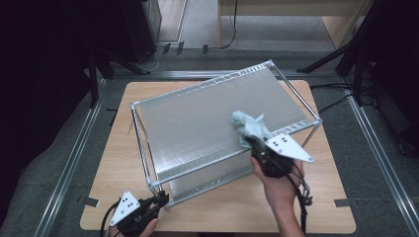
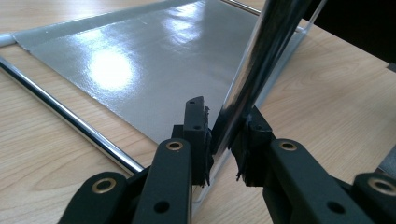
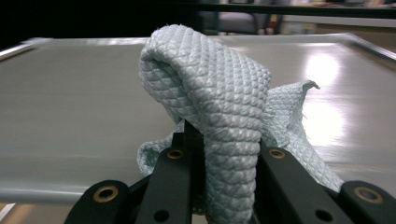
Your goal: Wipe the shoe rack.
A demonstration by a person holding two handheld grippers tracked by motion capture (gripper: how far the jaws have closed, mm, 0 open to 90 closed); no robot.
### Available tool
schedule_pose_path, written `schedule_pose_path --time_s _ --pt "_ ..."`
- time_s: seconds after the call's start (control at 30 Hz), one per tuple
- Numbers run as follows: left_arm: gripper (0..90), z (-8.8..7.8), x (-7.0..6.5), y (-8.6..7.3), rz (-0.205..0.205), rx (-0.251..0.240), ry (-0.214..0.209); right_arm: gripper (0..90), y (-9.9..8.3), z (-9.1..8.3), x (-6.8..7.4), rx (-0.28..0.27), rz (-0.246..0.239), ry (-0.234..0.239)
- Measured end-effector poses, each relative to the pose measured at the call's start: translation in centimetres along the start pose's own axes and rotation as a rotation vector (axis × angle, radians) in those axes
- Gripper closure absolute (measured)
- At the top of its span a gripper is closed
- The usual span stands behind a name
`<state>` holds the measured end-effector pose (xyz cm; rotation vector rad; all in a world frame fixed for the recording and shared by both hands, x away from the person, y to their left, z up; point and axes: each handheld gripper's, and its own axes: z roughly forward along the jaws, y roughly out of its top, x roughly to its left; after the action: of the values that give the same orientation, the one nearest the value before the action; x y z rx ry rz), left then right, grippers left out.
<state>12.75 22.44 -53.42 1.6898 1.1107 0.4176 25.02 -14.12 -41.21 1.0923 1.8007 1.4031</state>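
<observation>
A two-level metal rack (image 1: 148, 163) with grey shiny shelf sheets stands on the wooden table (image 1: 123, 197). My left gripper (image 1: 160, 200) is at the rack's near left corner, shut on its chrome leg (image 2: 254, 74), which runs up between the jaws. My right gripper (image 1: 254, 143) is over the right part of the top shelf (image 1: 197, 123), shut on a pale blue-green cloth (image 1: 249, 126). The cloth (image 3: 219, 107) bunches up over the jaws and rests on the shelf sheet (image 3: 70, 116).
The lower shelf sheet (image 2: 140, 65) lies just above the tabletop, edged by a chrome bar (image 2: 70, 119). Metal floor rails (image 1: 74, 153) run along both sides of the table. Dark stands and cables (image 1: 336, 54) are behind it.
</observation>
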Motion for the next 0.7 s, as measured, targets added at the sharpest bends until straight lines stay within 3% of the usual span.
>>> schedule_pose_path --time_s 0.3,0.37,0.43,0.57,0.7 --pt "76.4 -0.1 0.3 0.0 -0.011 -0.005 0.009 77.4 0.5 -1.4 -7.2 -0.007 0.073 -0.237" --pt "76.3 -0.1 0.3 -0.1 -0.013 -0.007 0.009 77.1 0.5 -1.7 -8.4 -0.019 0.11 -0.277" --pt "76.3 -0.1 0.3 -0.1 -0.014 -0.006 0.009 77.4 0.3 -1.8 -9.1 -0.024 0.15 -0.273" --pt "76.3 -0.1 0.3 -0.1 -0.014 -0.007 0.012 78.1 0.1 -1.7 -7.9 -0.02 0.148 -0.235" --pt "76.3 -0.1 0.2 -0.1 -0.014 -0.006 0.013 78.4 0.0 -1.4 -4.6 -0.005 0.104 -0.152"
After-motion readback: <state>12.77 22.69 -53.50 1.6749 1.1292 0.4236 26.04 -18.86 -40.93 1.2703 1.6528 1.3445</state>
